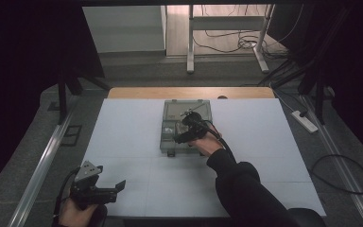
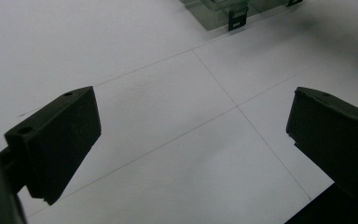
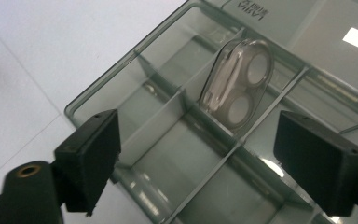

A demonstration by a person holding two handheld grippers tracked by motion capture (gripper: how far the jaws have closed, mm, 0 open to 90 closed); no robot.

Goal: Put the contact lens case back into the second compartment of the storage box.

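Observation:
A grey see-through compartment box (image 1: 186, 124) lies open at the middle of the white table, its lid flat toward the far side. Inside, dividers split the box (image 3: 168, 154) into cells, and a small clear oval case (image 3: 238, 87) with two round windows leans upright against one divider. My right gripper (image 1: 182, 137) hovers over the box's near cells; seen along its own jaws, the right gripper (image 3: 196, 161) is open, the oval case just beyond its tips and untouched. My left gripper (image 1: 117, 188) rests near the front left edge, and the left gripper (image 2: 191, 130) is open over bare table.
The white table mat (image 1: 123, 137) has a wooden strip (image 1: 189, 92) along its far edge. The box's front latch (image 2: 237, 19) faces the left gripper. On the floor lie a power strip (image 1: 304, 121) and cables (image 1: 340, 175) at the right. A metal rail (image 1: 42, 161) runs along the left.

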